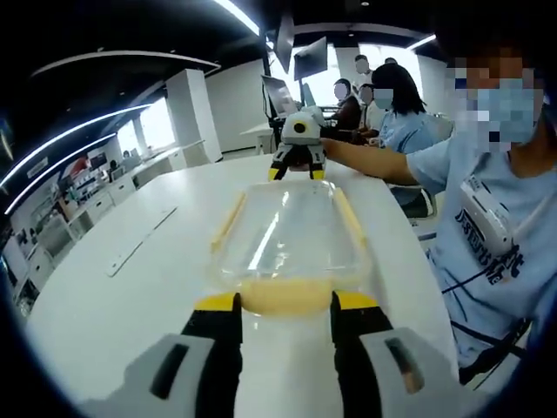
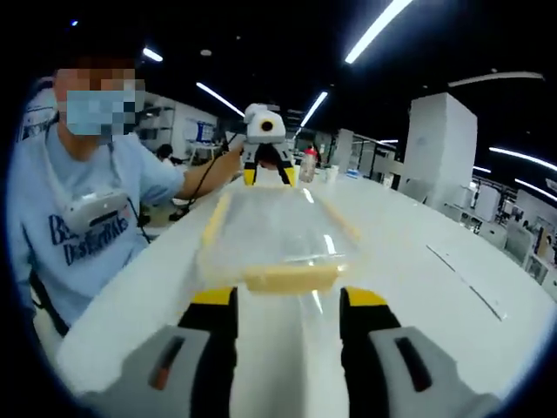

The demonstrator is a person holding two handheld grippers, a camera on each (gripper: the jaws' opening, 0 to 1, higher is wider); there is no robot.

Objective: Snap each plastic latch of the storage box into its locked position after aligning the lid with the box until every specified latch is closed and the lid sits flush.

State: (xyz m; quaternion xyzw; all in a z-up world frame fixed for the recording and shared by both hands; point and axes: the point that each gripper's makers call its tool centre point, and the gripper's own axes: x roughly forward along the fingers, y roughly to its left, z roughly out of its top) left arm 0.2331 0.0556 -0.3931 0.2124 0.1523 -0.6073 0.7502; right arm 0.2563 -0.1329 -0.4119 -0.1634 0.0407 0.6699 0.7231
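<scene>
A clear storage box [image 1: 291, 231] with its lid on lies lengthwise on the white table [image 1: 113, 305], with a yellow latch on each side. In the left gripper view, my left gripper [image 1: 286, 302] stands open at the near end. Its yellow-tipped jaws flank the near end latch [image 1: 287, 296]. My right gripper [image 1: 297, 172] sits at the box's far end, held by a person's hand. In the right gripper view, my right gripper [image 2: 289, 298] is open around the other end latch [image 2: 291, 277] of the box [image 2: 274, 226]. Opposite it, my left gripper [image 2: 268, 177] faces me.
A person in a light blue shirt [image 1: 496, 226] stands at the table's edge beside the box. Thin flat strips [image 1: 139, 244] lie on the table away from the box. A bottle [image 2: 306, 165] stands at the far end. Seated people and monitors [image 1: 309, 61] are behind.
</scene>
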